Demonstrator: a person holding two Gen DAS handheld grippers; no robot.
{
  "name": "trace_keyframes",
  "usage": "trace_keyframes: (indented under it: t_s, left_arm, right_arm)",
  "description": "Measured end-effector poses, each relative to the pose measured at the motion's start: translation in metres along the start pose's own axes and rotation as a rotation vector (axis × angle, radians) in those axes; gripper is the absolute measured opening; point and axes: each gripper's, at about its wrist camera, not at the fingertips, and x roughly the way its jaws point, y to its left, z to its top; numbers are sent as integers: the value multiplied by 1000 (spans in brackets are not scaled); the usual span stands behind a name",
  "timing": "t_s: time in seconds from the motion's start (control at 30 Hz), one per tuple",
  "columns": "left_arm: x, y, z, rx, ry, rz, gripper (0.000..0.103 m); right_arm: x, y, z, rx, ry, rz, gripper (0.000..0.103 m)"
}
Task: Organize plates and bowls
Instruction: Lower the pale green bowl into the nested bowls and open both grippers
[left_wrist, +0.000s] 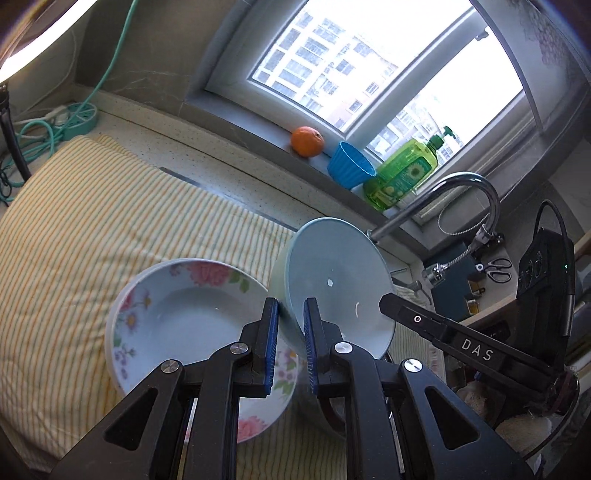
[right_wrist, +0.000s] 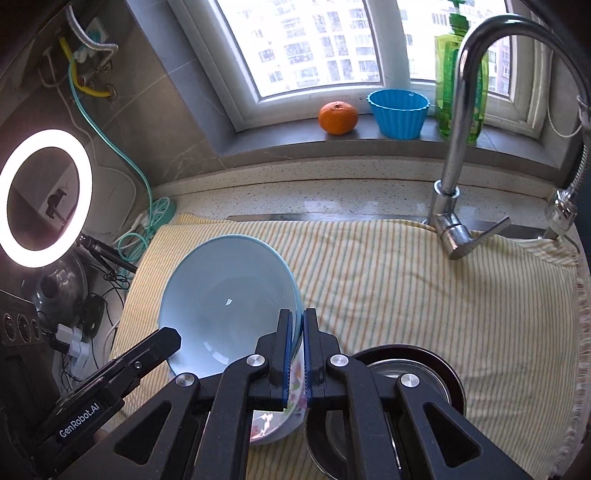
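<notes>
A light blue bowl (left_wrist: 340, 280) (right_wrist: 221, 288) hangs tilted over a yellow striped cloth (left_wrist: 74, 240) (right_wrist: 406, 277), held from two sides. My left gripper (left_wrist: 291, 325) is shut on its left rim, one pad inside the bowl and one outside. In the right wrist view that gripper (right_wrist: 168, 338) reaches in from the lower left. My right gripper (right_wrist: 297, 332) is shut on the opposite rim, and its tip (left_wrist: 388, 301) shows at the bowl's right edge. A floral plate (left_wrist: 184, 325) (right_wrist: 273, 421) lies just below and beside the bowl, partly hidden by it.
On the windowsill stand an orange (right_wrist: 338, 118), a blue ribbed cup (right_wrist: 399, 114) and a green soap bottle (right_wrist: 454, 81). A chrome faucet (right_wrist: 454, 184) rises at the right. A dark round pot (right_wrist: 413, 376) sits near the front. A ring light (right_wrist: 46, 197) and cables stand at the left.
</notes>
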Motion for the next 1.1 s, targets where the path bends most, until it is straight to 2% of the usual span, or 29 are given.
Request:
trace_keyframes:
  t_s: [0.5, 0.83, 1.1]
  left_arm:
    - [25, -45, -28, 93, 137, -51, 12]
    - [49, -63, -48, 167, 228, -41, 12]
    - [63, -66, -56, 190, 268, -15, 12]
  right_arm:
    - [-26, -60, -41, 113, 2, -55, 5]
    - [-21, -94, -68, 186, 37, -77, 6]
    - [-12, -105, -81, 205, 67, -80, 6]
